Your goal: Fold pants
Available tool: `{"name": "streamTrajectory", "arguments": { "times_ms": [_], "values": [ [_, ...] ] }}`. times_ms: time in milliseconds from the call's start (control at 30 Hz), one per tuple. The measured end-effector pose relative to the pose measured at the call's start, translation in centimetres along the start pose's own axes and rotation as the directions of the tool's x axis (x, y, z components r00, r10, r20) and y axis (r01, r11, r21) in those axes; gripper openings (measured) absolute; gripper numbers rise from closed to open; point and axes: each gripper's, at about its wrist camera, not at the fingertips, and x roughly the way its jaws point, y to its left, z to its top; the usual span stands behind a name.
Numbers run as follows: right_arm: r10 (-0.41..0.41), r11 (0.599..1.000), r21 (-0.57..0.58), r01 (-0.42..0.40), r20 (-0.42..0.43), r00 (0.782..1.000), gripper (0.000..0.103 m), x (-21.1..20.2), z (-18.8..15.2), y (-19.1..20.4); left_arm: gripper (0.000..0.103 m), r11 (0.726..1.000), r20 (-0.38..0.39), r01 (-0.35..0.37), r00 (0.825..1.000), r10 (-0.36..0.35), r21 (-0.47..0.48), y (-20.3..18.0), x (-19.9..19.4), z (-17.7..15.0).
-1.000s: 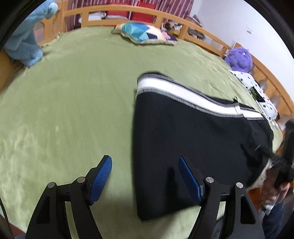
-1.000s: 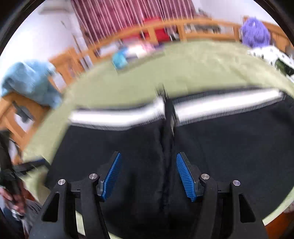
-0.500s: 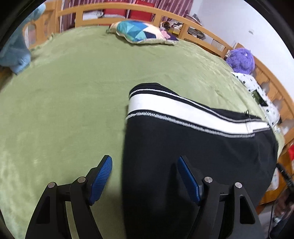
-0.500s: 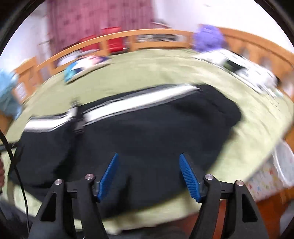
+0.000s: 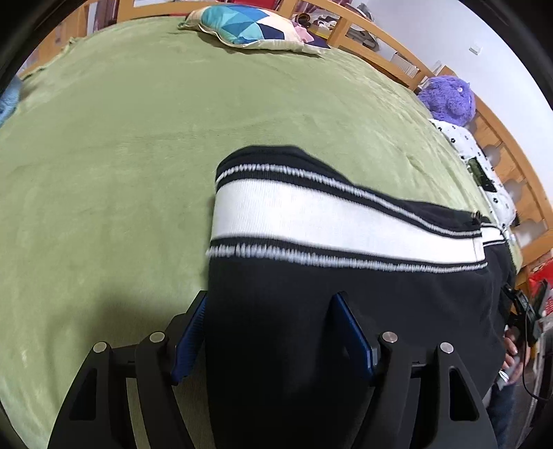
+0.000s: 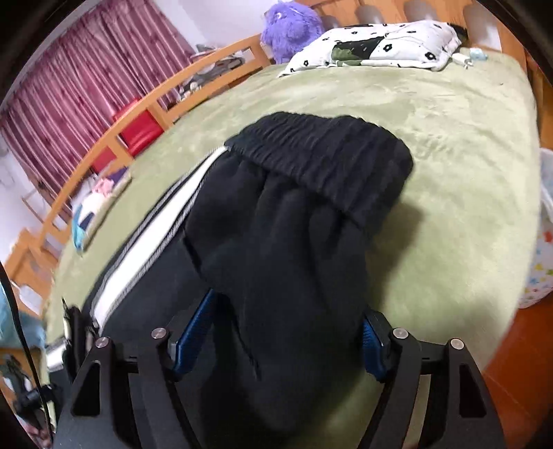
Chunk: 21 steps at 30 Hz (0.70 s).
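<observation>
Black pants (image 5: 345,293) with a broad white side stripe (image 5: 311,214) lie flat on the green bedspread (image 5: 138,138). My left gripper (image 5: 271,326) hovers open over the pants' left end, its left finger (image 5: 191,323) at the cloth's edge, the other above the black cloth. In the right wrist view the pants (image 6: 293,224) end in a ribbed elastic waistband (image 6: 321,155). My right gripper (image 6: 287,331) is low over that end. Its jaws are opening, with black cloth bulging between them and hiding the fingertips.
A blue patchwork cushion (image 5: 249,27) lies at the far side, a purple plush toy (image 5: 449,100) and a black-and-white flowered pillow (image 6: 373,45) at the bed's right end. A wooden rail (image 6: 138,114) runs round the bed. A person's hand (image 5: 511,349) shows at the right edge.
My left gripper slid lower and closer to the pants' left end. My right gripper swung from the pants' middle to the waistband end, rolled, and its jaws spread wider.
</observation>
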Motion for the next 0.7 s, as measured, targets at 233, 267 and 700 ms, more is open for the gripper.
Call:
{"name": "streamTrajectory", "arguments": {
  "times_ms": [233, 267, 700],
  "values": [
    [-0.038, 0.999, -0.008, 0.038, 0.002, 0.999, 0.072, 2.6, 2.0, 0.9, 0.066, 0.998, -0.006, 0.055, 0.998, -0.055, -0.005, -0.1, 1.4, 1.8],
    [-0.071, 0.997, -0.038, 0.071, -0.011, 0.997, 0.065, 2.8, 2.1, 1.6, 0.060, 0.998, -0.001, 0.065, 0.998, -0.066, -0.011, 0.0, 1.2, 1.8],
    [0.083, 0.983, -0.174, -0.057, 0.146, 0.986, 0.017, -9.0, 4.1, 15.0, 0.013, 0.985, 0.158, 0.172, 0.973, -0.168, -0.007, -0.2, -8.7, 2.6]
  ]
}}
